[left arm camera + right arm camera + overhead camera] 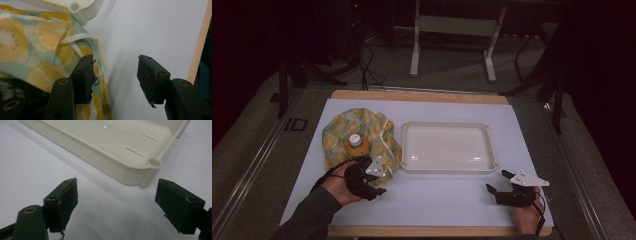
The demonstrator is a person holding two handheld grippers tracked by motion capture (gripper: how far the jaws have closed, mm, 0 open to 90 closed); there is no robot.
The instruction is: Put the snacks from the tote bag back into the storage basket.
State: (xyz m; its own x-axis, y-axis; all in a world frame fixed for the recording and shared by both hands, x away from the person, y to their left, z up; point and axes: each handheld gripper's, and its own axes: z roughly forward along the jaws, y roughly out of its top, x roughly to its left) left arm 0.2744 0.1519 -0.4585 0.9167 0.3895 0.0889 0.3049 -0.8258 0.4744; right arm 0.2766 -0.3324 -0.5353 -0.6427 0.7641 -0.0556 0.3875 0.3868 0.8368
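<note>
Yellow lemon-print cloth (362, 137) lies bunched at the far left, an orange-capped bottle (356, 142) sitting in its folds just beyond the left gripper (373, 186); that gripper rests at the cloth's near edge, its jaws apart, one pad (85, 77) against the fabric's hem and the other over bare white mat (437, 197), nothing pinched between them. Right of the cloth sits a cream plastic tray (446, 167), just ahead of the right gripper (498, 182); its jaws gape wide on nothing, pointed toward the tray's near corner (153, 163).
</note>
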